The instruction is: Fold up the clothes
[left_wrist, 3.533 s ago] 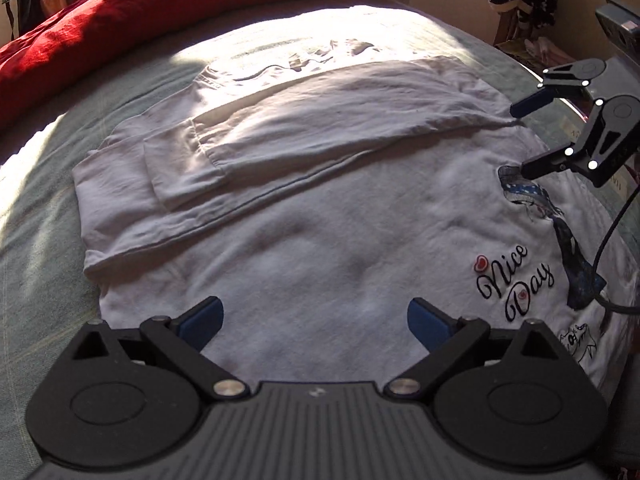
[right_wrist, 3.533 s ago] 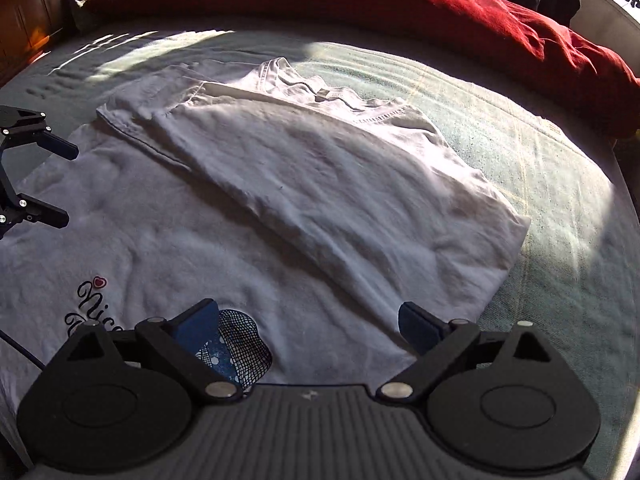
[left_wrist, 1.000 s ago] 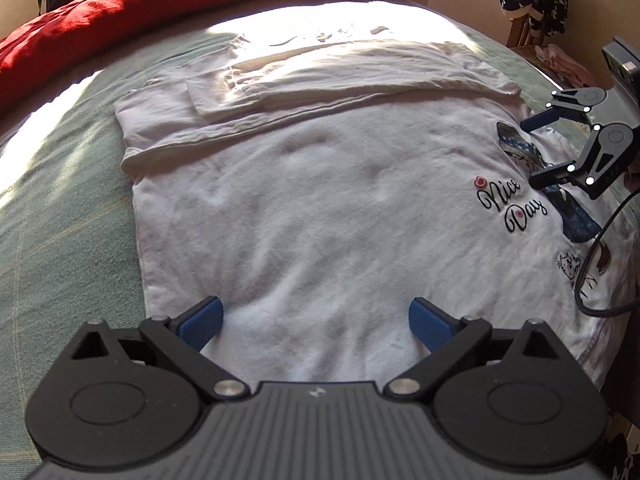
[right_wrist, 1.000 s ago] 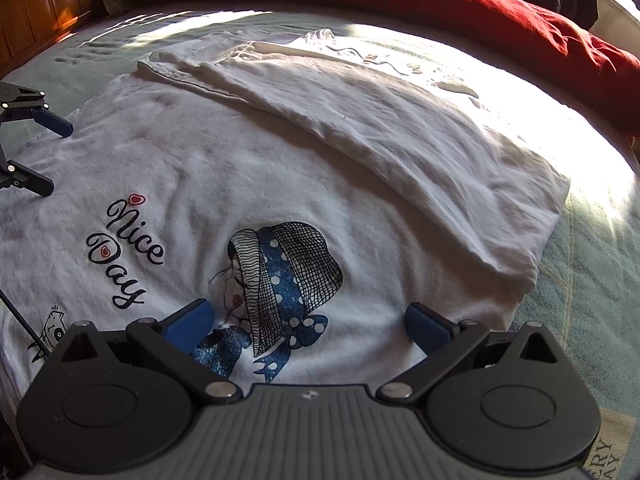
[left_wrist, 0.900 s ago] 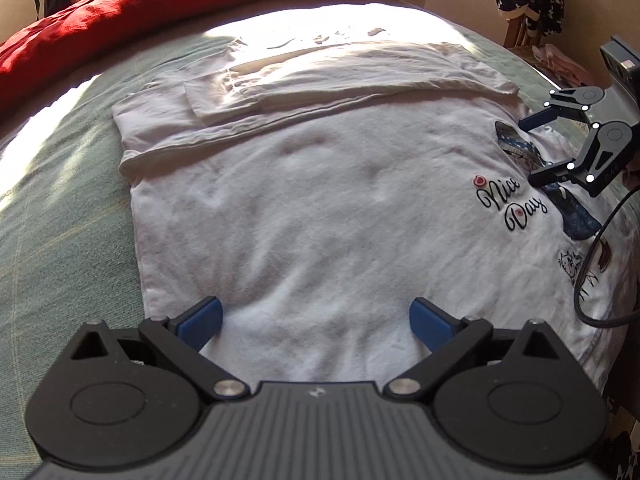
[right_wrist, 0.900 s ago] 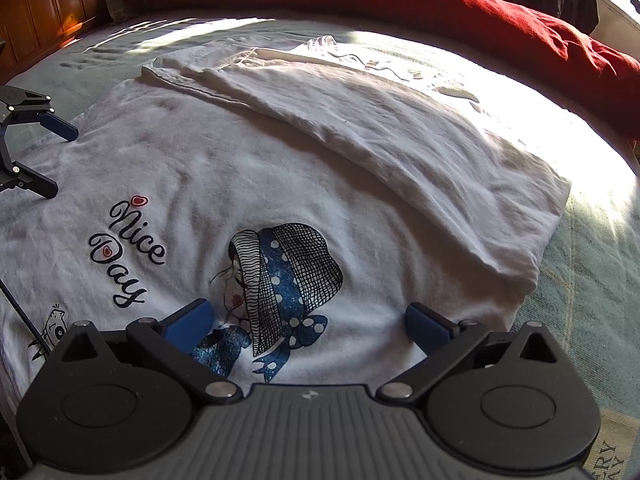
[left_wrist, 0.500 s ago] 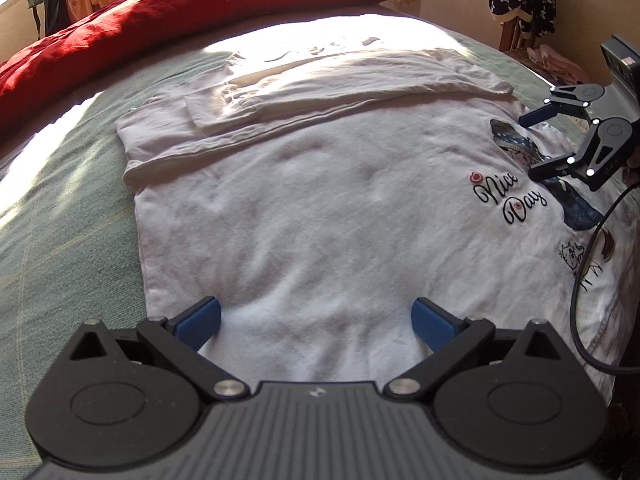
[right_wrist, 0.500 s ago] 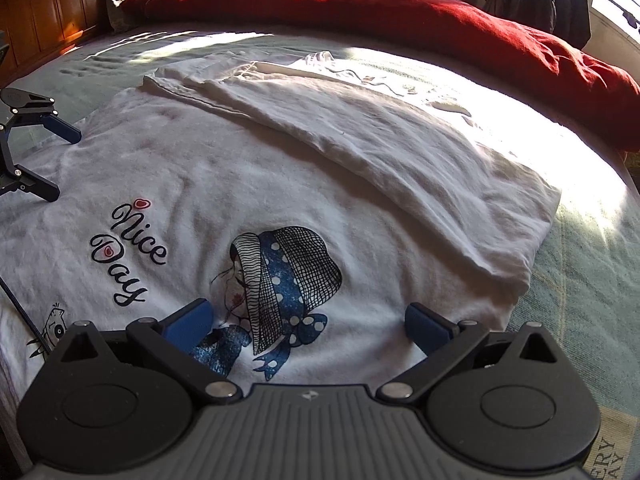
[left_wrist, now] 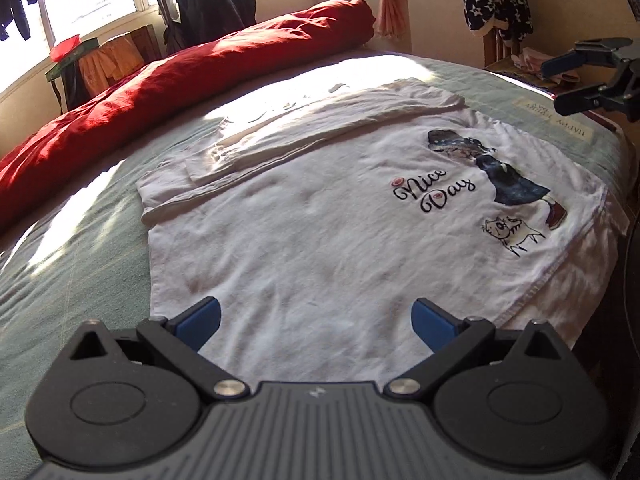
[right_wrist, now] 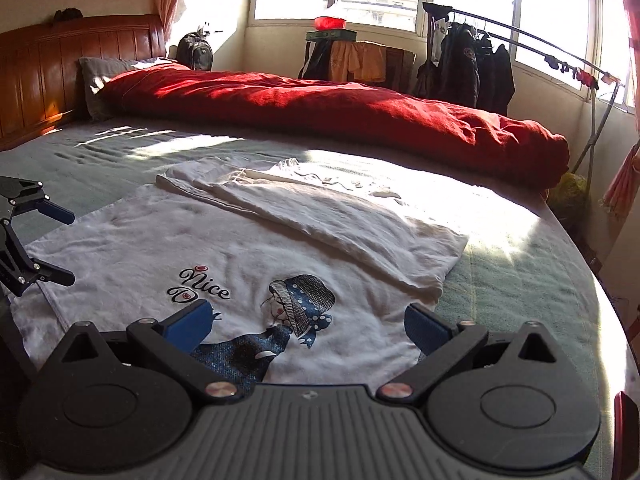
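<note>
With the white printed T-shirt (left_wrist: pixel 320 248) flat on the bed (right_wrist: pixel 520 280), far side folded in, my left tongs (left_wrist: pixel 316 318) and right tongs (right_wrist: pixel 306 322) hang apart, empty, over the near hem, likely folding next.

Your shirt (left_wrist: pixel 320 248) lies flat, print side up, filling the middle of the left view and the lower centre of the right view (right_wrist: pixel 240 264). It is white, with "Nice Day" in black script (left_wrist: pixel 434 192) beside a drawn girl in a blue hat and dress (right_wrist: pixel 300 304) and a small cat sketch (left_wrist: pixel 510 234). You can see its far part folded over into a long band (right_wrist: pixel 328 220) lying on the body, sunlit in the upper centre of both views. Its hem (left_wrist: pixel 560 268) curves at right in the left view.
</note>
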Available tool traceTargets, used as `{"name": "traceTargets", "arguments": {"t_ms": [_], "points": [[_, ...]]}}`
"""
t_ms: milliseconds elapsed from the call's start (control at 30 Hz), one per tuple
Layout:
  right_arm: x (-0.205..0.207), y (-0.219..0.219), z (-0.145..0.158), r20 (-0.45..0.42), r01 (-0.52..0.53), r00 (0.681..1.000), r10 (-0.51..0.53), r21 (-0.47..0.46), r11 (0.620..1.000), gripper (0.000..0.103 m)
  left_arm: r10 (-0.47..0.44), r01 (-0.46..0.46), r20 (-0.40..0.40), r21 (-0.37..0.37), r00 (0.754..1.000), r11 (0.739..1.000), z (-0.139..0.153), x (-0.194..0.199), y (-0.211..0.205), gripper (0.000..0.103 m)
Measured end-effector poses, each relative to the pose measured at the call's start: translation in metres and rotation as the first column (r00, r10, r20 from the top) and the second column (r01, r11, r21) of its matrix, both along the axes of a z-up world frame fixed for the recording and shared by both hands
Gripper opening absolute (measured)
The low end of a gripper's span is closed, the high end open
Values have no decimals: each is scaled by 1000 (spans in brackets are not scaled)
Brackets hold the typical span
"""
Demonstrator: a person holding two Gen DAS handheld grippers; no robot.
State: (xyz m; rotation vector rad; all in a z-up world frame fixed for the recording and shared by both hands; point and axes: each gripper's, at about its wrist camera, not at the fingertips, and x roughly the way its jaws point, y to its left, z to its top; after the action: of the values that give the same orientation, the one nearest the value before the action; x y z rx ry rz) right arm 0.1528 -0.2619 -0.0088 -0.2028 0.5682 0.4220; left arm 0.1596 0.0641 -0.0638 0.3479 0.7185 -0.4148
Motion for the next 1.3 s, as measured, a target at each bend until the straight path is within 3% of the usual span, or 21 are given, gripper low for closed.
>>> {"name": "traceTargets", "arguments": {"t_ms": [133, 300, 400, 733, 900, 1067, 1300], "points": [[0, 18, -8, -56, 22, 998, -21, 10, 1000, 103, 85, -90, -70, -61, 994, 994, -15, 3, 5, 101], [-10, 50, -59, -139, -21, 990, 9, -84, 996, 103, 126, -136, -89, -113, 988, 984, -29, -25, 16, 101], [-13, 49, -61, -164, -17, 986, 7, -58, 998, 103, 114, -125, -99, -114, 989, 986, -26, -45, 20, 101], [-20, 42, -59, -235, 8, 972, 2, 41, 999, 103, 5, -2, 25, -109, 1000, 994, 3, -51, -10, 101], [-15, 56, -68, -284, 29, 959, -19, 30, 999, 103, -18, 15, -28, -90, 999, 996, -14, -42, -26, 101], [-19, 62, -75, -273, 63, 960, -58, 11, 998, 103, 42, -53, -86, -126, 995, 991, -29, -47, -18, 101], [-25, 63, -83, -233, 74, 970, -71, 5, 997, 103, 67, -74, -67, -94, 995, 993, -28, -70, -16, 101]]}}
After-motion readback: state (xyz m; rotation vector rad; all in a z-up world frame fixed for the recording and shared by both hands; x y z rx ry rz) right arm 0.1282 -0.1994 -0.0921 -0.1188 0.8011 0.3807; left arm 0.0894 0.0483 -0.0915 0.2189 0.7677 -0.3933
